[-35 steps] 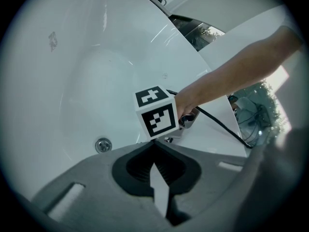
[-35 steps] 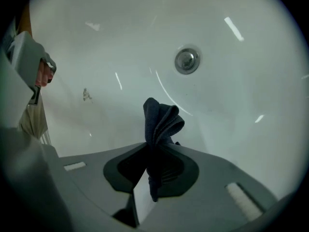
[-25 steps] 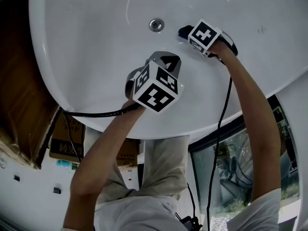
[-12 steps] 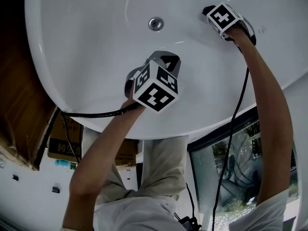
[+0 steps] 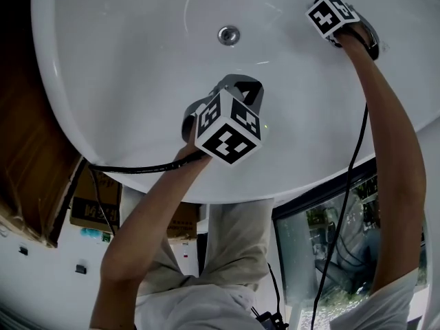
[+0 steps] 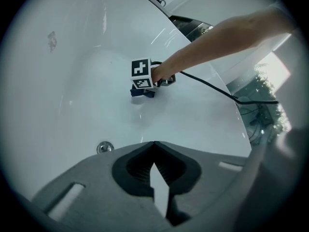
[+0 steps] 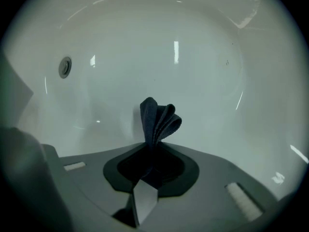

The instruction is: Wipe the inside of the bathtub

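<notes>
wiping under way, judged from the tool positions. bathtub (image 5: 137, 60): white, glossy, fills the head view, with the drain (image 5: 229, 34) on the basin floor. right tongs (image 7: 153, 149): clamped on a dark blue cloth (image 7: 157, 120), whose bunched folds stick out past the tips. in the left gripper view the cloth sits low against the tub floor, on the far side of the drain from the person. contact looks likely, but the folds are not flattened, so i cannot confirm it. left tongs (image 6: 153, 144): tips pressed together, nothing between them. they are held over the near slope of the tub, between drain and rim, and take no part in the wipe. progress: no foam, streaks, water film or dirt shows on the enamel, so wiped and unwiped areas cannot be told apart. my estimate is that only one patch is being worked, and the walls, the drain area and the near slope could all remain. writing: the cubes on both tongs carry black and white square markers, no letters. a small grey mark (image 6: 51, 40) on the tub wall could be a label or a smudge. a cardboard box (image 5: 93, 208) below the rim has dark print, too small to read. no brand visible on the tub
</notes>
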Motion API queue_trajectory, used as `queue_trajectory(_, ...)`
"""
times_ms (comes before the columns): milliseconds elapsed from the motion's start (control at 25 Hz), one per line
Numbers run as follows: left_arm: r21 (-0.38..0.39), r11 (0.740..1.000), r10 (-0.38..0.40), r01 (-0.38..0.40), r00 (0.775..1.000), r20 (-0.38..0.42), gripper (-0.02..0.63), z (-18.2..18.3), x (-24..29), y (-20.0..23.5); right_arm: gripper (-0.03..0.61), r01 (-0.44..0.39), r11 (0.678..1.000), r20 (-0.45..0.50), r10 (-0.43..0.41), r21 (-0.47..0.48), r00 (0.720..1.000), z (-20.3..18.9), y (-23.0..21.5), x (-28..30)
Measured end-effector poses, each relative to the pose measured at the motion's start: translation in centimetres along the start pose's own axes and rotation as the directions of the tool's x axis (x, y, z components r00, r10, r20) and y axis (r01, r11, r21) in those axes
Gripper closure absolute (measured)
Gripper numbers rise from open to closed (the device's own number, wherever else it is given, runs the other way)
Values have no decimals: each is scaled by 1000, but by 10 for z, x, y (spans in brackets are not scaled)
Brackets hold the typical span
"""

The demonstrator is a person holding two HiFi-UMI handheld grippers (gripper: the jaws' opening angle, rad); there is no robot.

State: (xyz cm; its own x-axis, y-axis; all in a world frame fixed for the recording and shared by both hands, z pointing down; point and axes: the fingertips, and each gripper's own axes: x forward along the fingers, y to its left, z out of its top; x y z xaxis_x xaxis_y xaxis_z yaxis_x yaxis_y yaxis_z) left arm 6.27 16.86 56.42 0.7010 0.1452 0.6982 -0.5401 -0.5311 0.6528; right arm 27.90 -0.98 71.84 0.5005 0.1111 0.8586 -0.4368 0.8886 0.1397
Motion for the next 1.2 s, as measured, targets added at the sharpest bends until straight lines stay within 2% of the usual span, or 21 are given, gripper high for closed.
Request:
queue_trajectory(160,-10,1000,8,-8,1000,4,612,1,2,7,523,33,999,-41,-35,-40,999,-2,2,6)
queue_trajectory(280,-14,1000,4,-4,1000,0,614,-2,3,5,525,11,996,-76,-18,-91,997,-6,19,13)
queue_trajectory(400,-10,1000,4,-4,1000,-2,614,-3,4,6,525,-21,994,-97,11,-103,995,-7,32,18)
queue_trajectory(680,-15,1000,7,-7,1000,0,612,-1,3,7,525,-163,981,-110,151,-107,982,-1,73,15)
queue_trajectory(960,-16,1000,1,-1,1000,-2,614,-4,0,3,525,-296,949,-133,281,-111,950,-3,130,12)
queue_trajectory(1200,-19,1000,-2,2,1000,3,614,-1,-1,2,525,-350,930,-142,334,-109,932,-10,159,13)
